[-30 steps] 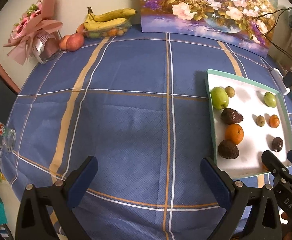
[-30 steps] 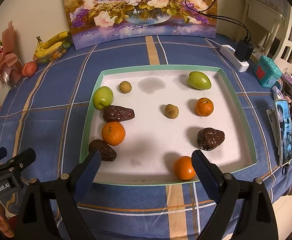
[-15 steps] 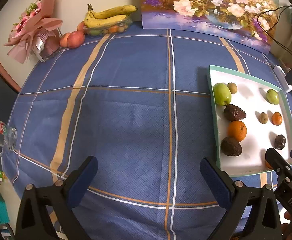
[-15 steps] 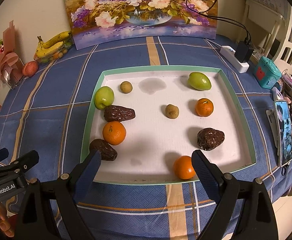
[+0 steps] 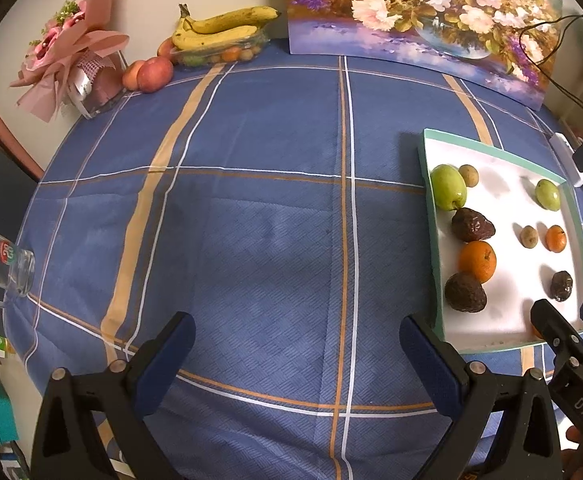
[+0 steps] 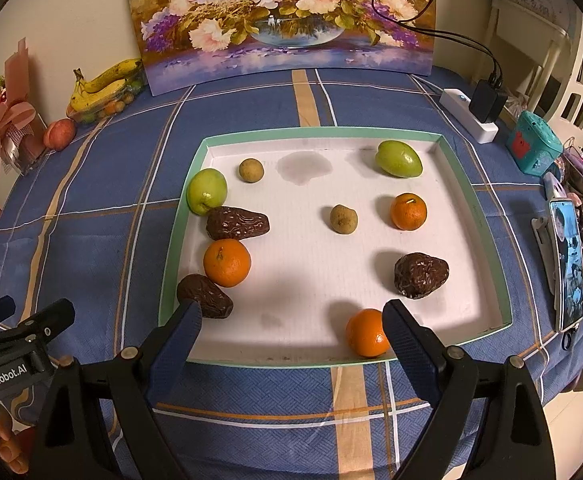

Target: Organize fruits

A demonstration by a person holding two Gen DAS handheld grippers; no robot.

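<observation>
A shallow white tray [image 6: 487,240] with a mint-green rim sits on a blue plaid tablecloth [image 5: 251,220], and nine fruits lie loose on it. Along the tray's left side, far to near: a green apple [image 6: 206,191], a long brown date [image 6: 237,223] touching it, an orange [image 6: 227,262], and a second date [image 6: 205,295] against the rim. A small tan longan [image 6: 251,170] lies near the far edge, beside the apple. Another longan [image 6: 343,219] sits mid-tray, with a small orange [image 6: 408,211] just to its right. A green mango-shaped fruit [image 6: 398,159] lies at the far right, a wrinkled dark date [image 6: 421,275] nearer on the right, and a third orange [image 6: 367,333] close to the near rim.

The right gripper [image 6: 291,330] hovers over the near edge of the tray, jaws spread wide and empty — its right finger overlaps the near orange in view, but whether it touches it I cannot tell. The left gripper [image 5: 297,346] hangs over bare cloth left of the tray, jaws also wide apart, nothing between them.

At the back of the table — a flower painting [image 6: 283,20] leans on the wall, with bananas [image 5: 219,28] on a clear box of small fruit, two peaches [image 5: 149,74], and a pink bouquet [image 5: 71,56]. A glass mug [image 5: 5,266] stands at the left edge. A phone [image 6: 567,268] lies right of the tray.
</observation>
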